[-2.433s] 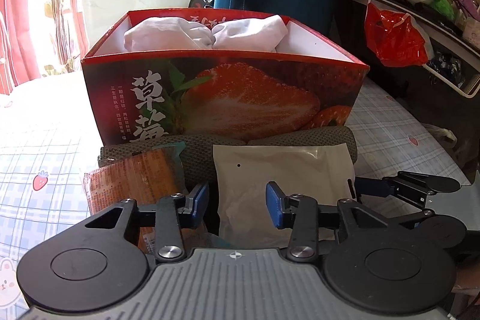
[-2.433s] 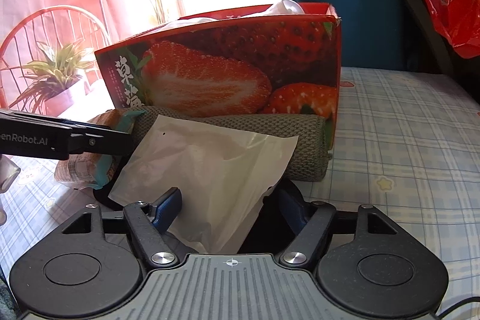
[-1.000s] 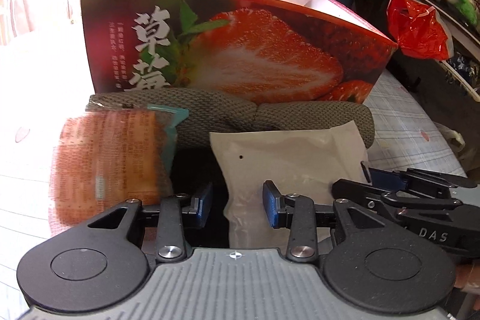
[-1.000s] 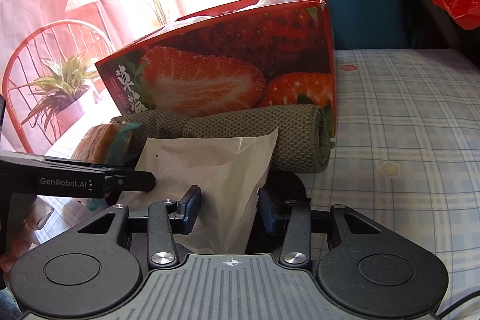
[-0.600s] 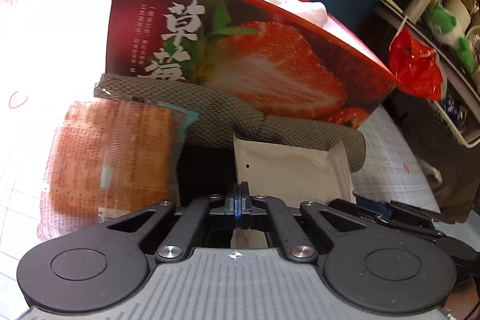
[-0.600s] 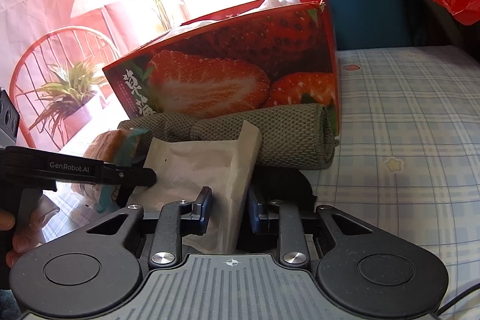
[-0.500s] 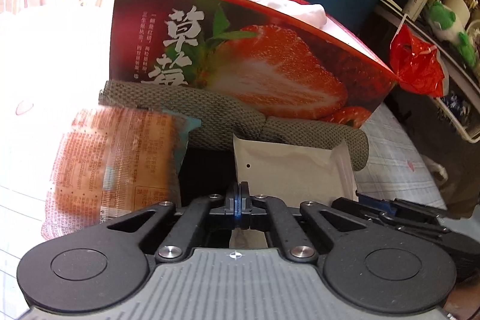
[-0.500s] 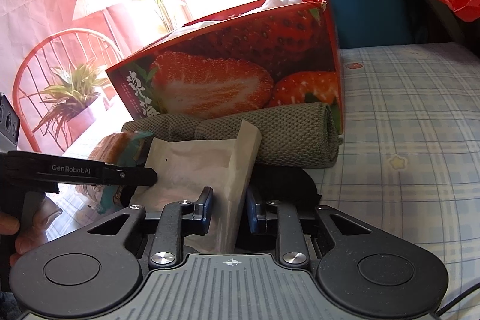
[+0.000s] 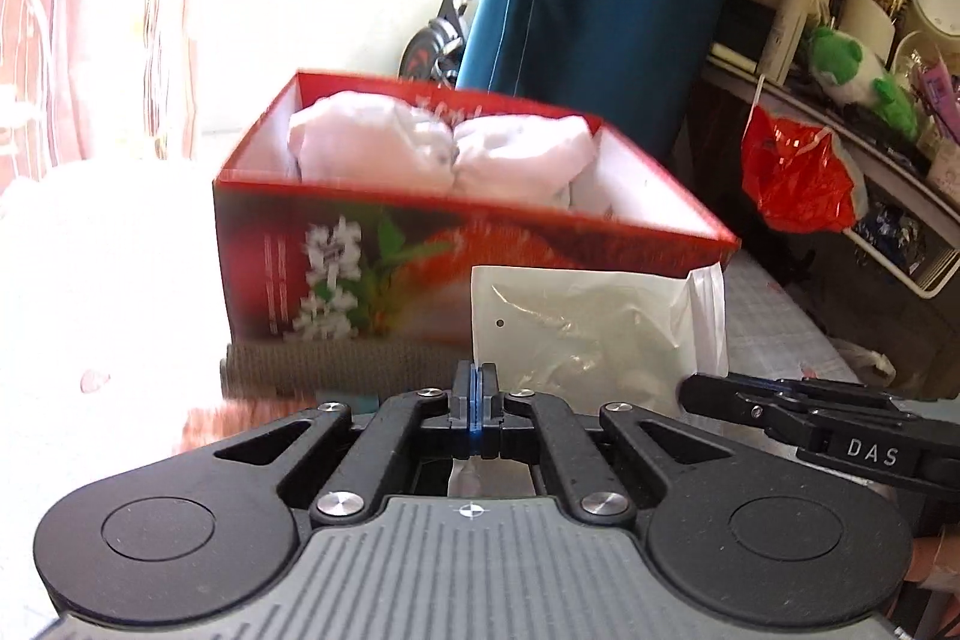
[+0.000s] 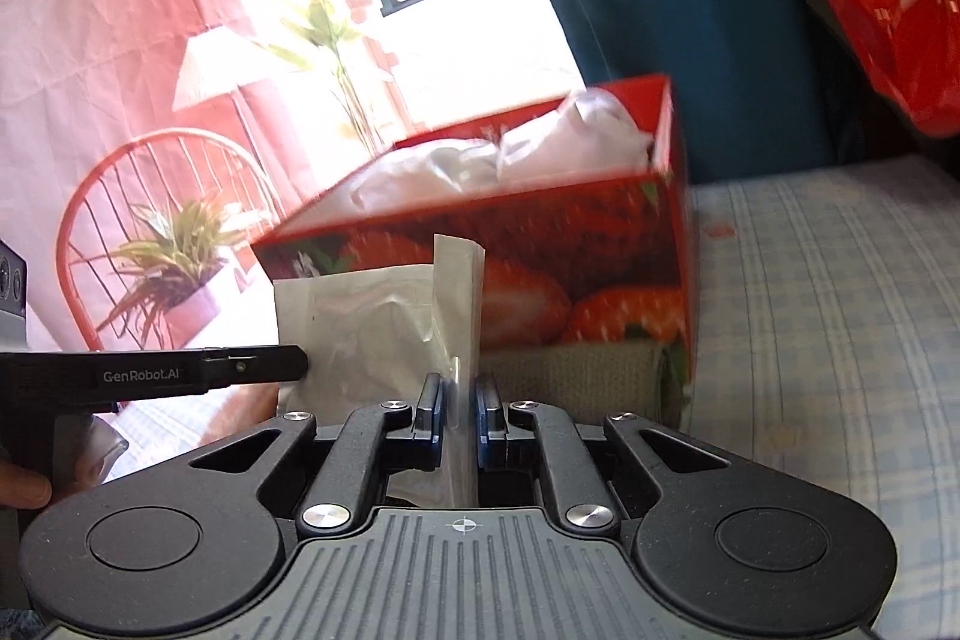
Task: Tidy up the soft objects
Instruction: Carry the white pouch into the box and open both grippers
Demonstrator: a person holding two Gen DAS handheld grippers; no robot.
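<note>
Both tongs now clenched on white pouch [image 9: 591, 334]: left tongs [image 9: 474, 403] pinching its left edge, right tongs [image 10: 461, 415] its right edge. Pouch lifted off bed, hanging before strawberry box [image 9: 372, 274], above grey rolled towel [image 9: 336, 367]. Were released a second ago, pouch lying flat.

Left gripper [image 9: 474, 403]: fingers closed on the white pouch [image 9: 591, 334], spread before.
Right gripper [image 10: 461, 415]: clamped on the pouch's other edge.
Pouch: raised off the bed, now in front of the strawberry box [image 9: 360, 274].
</note>
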